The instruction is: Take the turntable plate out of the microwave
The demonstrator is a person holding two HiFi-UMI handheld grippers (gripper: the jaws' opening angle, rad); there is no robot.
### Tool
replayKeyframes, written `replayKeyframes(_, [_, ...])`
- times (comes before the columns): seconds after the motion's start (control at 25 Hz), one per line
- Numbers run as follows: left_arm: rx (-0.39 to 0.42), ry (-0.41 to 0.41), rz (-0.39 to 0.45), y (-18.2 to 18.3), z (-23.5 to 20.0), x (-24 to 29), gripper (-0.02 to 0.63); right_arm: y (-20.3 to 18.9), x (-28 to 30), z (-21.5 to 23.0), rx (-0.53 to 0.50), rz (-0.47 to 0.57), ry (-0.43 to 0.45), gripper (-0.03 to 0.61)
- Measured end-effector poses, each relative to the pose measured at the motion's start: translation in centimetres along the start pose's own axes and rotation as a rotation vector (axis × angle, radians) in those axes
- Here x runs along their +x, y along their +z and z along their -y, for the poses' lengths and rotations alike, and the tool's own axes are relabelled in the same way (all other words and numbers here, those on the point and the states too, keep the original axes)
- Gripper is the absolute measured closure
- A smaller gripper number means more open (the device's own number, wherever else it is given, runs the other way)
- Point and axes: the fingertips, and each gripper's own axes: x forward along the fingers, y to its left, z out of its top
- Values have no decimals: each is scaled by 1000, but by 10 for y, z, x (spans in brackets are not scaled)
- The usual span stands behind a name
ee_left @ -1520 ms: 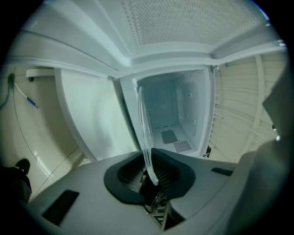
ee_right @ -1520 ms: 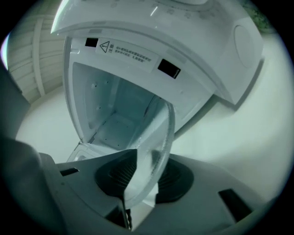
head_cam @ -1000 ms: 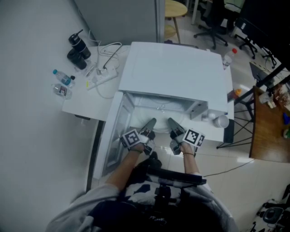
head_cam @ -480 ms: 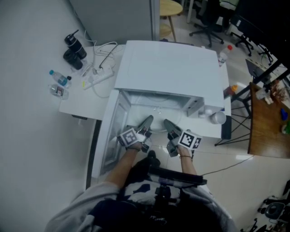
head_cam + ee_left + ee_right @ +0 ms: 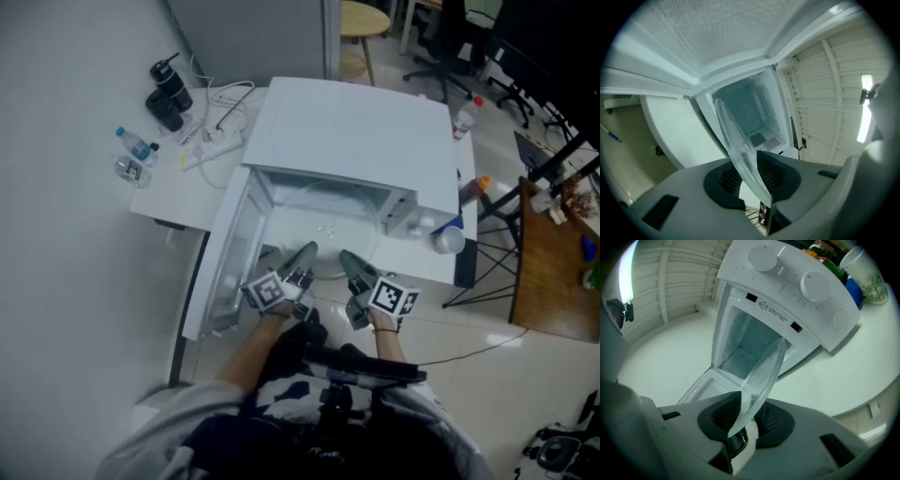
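Both claws have drawn back toward me from the microwave (image 5: 356, 141), bringing the turntable plate (image 5: 328, 270) along.
My left gripper (image 5: 307, 253) and right gripper (image 5: 350, 256) each pinch an opposite rim of the glass plate, jaws easing wider; it hangs between them, the open cavity just ahead of the fingertips.

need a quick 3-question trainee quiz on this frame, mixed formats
1. True or false: the microwave door is shut.
2. What sits between the jaws of the left gripper and of the right gripper?
3. The plate is: A black metal, B see-through, C wooden.
Key: 1 false, the door stands open. 2 the plate's rim; both grippers' jaws are opening with it between them. 3 B.
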Motion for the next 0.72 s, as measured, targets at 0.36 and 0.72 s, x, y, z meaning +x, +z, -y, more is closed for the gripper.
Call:
replayKeyframes(0.36, [27,59,87,-36,42,-46,538,-21,-55,-29,-59,-42,73,487])
replayKeyframes(0.72, [39,-11,155,-84,90,-76,538,-41,-119,-48,-113,-58,121,486])
